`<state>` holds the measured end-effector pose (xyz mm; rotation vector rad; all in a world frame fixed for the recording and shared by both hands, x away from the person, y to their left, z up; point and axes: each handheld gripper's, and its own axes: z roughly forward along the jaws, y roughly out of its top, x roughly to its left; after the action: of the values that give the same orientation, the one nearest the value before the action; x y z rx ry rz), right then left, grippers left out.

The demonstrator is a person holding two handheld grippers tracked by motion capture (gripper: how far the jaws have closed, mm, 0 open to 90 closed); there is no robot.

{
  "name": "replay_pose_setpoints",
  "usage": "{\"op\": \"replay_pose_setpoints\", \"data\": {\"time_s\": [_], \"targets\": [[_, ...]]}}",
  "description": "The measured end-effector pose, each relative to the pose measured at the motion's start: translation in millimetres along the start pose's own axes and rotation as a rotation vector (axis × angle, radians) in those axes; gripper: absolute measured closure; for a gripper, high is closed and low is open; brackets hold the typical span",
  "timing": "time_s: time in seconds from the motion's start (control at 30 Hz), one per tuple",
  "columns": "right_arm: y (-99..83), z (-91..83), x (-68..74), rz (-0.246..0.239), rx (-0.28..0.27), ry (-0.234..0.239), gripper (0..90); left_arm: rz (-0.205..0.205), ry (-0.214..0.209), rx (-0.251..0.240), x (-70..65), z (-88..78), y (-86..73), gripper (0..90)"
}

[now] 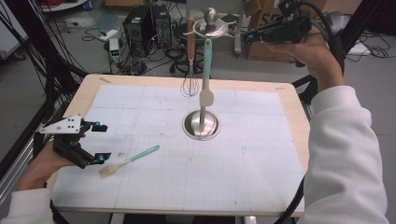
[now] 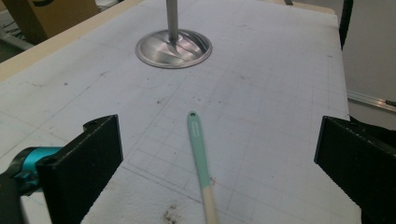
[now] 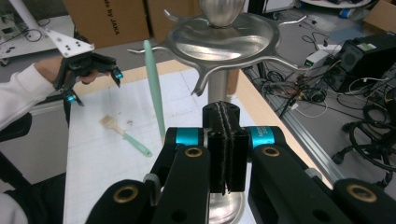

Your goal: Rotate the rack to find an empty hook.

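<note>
A steel utensil stand [image 1: 201, 125] rises from the middle of the white mat; its hooked top disc [image 3: 224, 35] carries a hanging teal-handled spatula [image 1: 206, 65] and a wooden-handled whisk [image 1: 190, 84]. A pastry brush [image 1: 128, 161] with a teal handle lies flat on the mat at the front left. My left gripper [image 1: 102, 142] hovers open just left of the brush, whose handle [image 2: 198, 149] runs between the wide-apart jaws without touching them. Up at the right of the stand's top, my right gripper [image 1: 250, 36] is shut with its pads [image 3: 227, 140] pressed together on nothing.
The gridded white mat [image 1: 243, 177] covers a wooden table [image 1: 299, 116]. Behind the table are cardboard boxes [image 1: 266, 46], computer cases [image 1: 147, 25] and tangled cables on the floor. A black frame post stands at the far left.
</note>
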<state>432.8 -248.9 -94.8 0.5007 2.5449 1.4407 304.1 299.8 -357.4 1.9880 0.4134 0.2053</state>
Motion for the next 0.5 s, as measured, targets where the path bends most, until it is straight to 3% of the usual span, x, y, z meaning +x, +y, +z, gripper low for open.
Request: {"op": "replay_pose_setpoints", "data": {"time_s": [0.5], "targets": [[7.2,12.6,11.1,-0.018,-0.005,0.008,89.3,0.001,0.000,-0.002,-0.3,0.6,0.1,1.7]]}}
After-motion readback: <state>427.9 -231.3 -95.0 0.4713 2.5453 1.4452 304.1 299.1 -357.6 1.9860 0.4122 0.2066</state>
